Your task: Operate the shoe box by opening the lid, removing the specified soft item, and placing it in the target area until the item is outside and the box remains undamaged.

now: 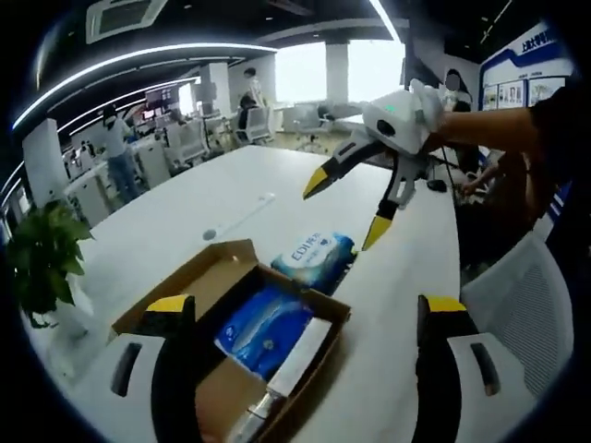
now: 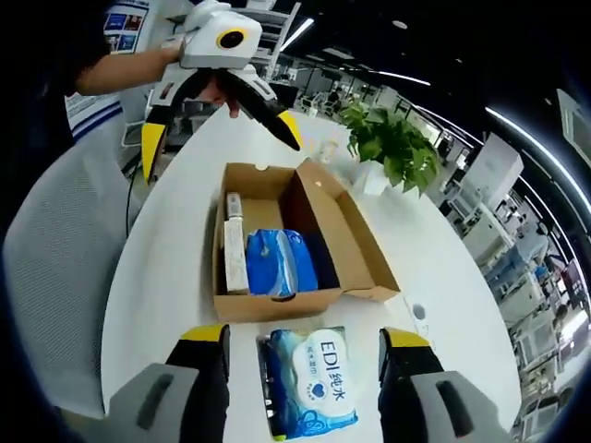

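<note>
An open brown shoe box (image 1: 214,277) (image 2: 277,231) lies on the white table (image 1: 185,203) (image 2: 166,268), its lid folded out to one side. Inside are a blue soft pack (image 1: 263,328) (image 2: 277,260) and a white-and-tan box (image 1: 291,365) (image 2: 235,251). A blue-and-white tissue pack marked EDI (image 1: 314,256) (image 2: 314,380) rests on the table just outside the box. My left gripper (image 1: 305,309) (image 2: 220,134) hovers open over the box. My right gripper (image 2: 305,340) (image 1: 349,205) is open above the tissue pack, not touching it.
A potted plant (image 1: 42,254) (image 2: 392,143) stands at the table's edge. A white mesh chair (image 1: 517,305) (image 2: 55,277) sits beside the table. Desks, chairs and people fill the office behind. A person's arm (image 1: 499,129) holds the right gripper.
</note>
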Demonstrator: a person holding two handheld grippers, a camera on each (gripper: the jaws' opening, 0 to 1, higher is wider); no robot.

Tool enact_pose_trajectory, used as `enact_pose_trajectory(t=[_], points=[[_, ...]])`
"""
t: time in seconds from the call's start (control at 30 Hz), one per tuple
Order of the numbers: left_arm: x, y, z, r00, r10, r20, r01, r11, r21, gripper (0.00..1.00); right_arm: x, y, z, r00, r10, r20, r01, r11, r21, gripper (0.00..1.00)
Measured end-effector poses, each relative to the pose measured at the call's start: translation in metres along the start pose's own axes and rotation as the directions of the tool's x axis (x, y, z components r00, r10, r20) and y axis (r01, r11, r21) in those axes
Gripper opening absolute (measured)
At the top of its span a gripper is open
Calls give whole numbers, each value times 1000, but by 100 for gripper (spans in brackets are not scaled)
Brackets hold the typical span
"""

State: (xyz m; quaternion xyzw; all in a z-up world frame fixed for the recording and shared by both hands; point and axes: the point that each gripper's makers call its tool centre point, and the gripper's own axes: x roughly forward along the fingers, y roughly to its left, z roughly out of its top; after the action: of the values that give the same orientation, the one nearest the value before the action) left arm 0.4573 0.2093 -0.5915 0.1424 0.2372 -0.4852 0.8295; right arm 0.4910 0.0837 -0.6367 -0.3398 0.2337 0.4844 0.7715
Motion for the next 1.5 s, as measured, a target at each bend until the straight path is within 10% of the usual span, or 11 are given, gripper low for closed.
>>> enact_pose_trajectory(t=[0.9, 1.5], points=[[-94, 0, -57, 978, 195, 69, -188, 978, -95, 99, 48, 0, 30, 1000, -23, 5, 23, 998, -64, 42], [-113, -33, -92, 952, 282, 122, -256, 947, -193, 99, 81, 7, 36, 1000, -22, 2, 23, 995, -93, 38]])
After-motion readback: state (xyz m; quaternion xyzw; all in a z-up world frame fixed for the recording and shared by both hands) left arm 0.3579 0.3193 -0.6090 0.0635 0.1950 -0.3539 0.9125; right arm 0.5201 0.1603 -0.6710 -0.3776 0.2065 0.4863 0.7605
